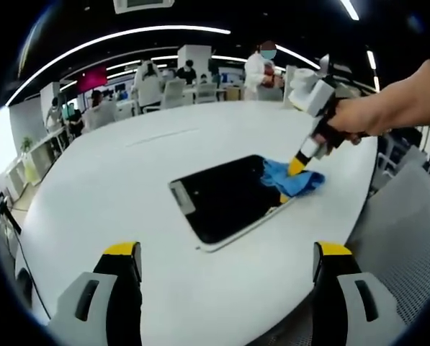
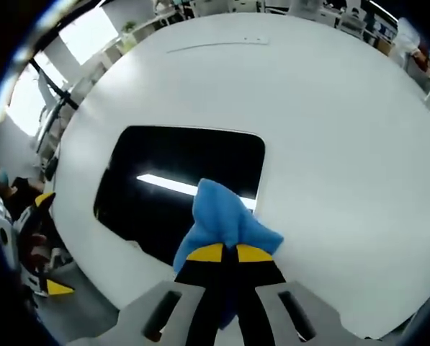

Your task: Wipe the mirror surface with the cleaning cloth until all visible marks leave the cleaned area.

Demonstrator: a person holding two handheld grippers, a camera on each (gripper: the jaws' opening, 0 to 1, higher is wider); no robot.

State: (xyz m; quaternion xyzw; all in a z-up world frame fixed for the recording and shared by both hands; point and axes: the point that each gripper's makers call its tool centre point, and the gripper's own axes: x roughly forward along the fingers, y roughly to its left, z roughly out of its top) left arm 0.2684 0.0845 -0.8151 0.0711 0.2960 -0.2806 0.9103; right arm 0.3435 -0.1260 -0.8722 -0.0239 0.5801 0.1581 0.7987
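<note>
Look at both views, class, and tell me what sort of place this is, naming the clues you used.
Most likely an open-plan office or lab. A large white table stands in front, people sit at desks with office chairs behind it, and long strip lights run across a dark ceiling.

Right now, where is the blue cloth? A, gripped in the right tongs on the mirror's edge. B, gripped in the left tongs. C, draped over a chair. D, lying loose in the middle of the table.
A: the right tongs are shut on the blue cloth, pressed on the mirror edge; the left tongs are open.
</note>
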